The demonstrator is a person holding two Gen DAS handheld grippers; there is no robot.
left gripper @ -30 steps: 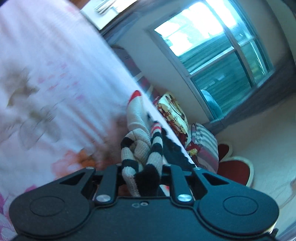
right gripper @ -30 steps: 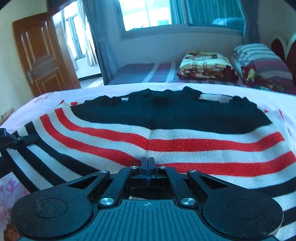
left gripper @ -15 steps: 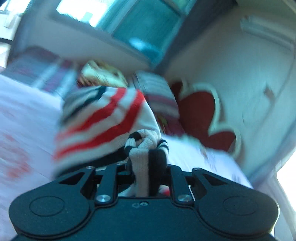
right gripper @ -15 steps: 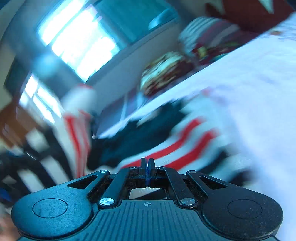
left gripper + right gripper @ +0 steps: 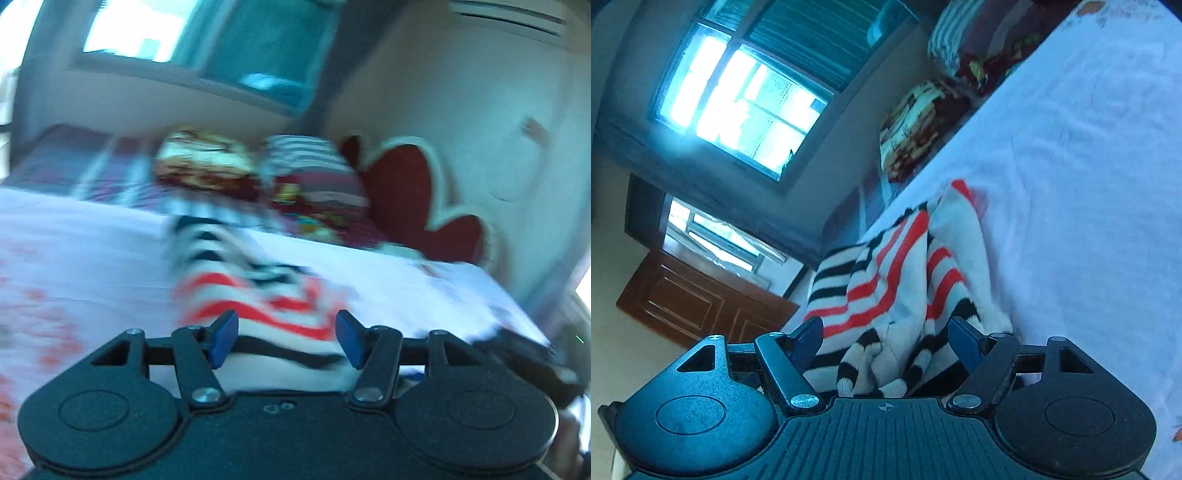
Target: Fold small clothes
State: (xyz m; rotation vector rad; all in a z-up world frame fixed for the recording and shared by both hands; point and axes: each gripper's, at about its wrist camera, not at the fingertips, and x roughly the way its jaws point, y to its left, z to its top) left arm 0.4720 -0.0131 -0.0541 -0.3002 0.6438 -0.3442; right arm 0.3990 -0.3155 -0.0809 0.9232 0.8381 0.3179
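At the bottom of each frame, the left gripper (image 5: pixel 282 338) and right gripper (image 5: pixel 886 338) have just been opening their jaws, letting go. Just past them, the striped sweater (image 5: pixel 897 280) lies bunched on the bed (image 5: pixel 1089 184). It looks soft and floppy; grabbing a hem corner seems best.

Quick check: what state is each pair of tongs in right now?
Left tongs: open, just opened, gripping nothing; striped sweater lies beyond.
Right tongs: open, just opened; the sweater's bunched edge lies loose between the jaws.
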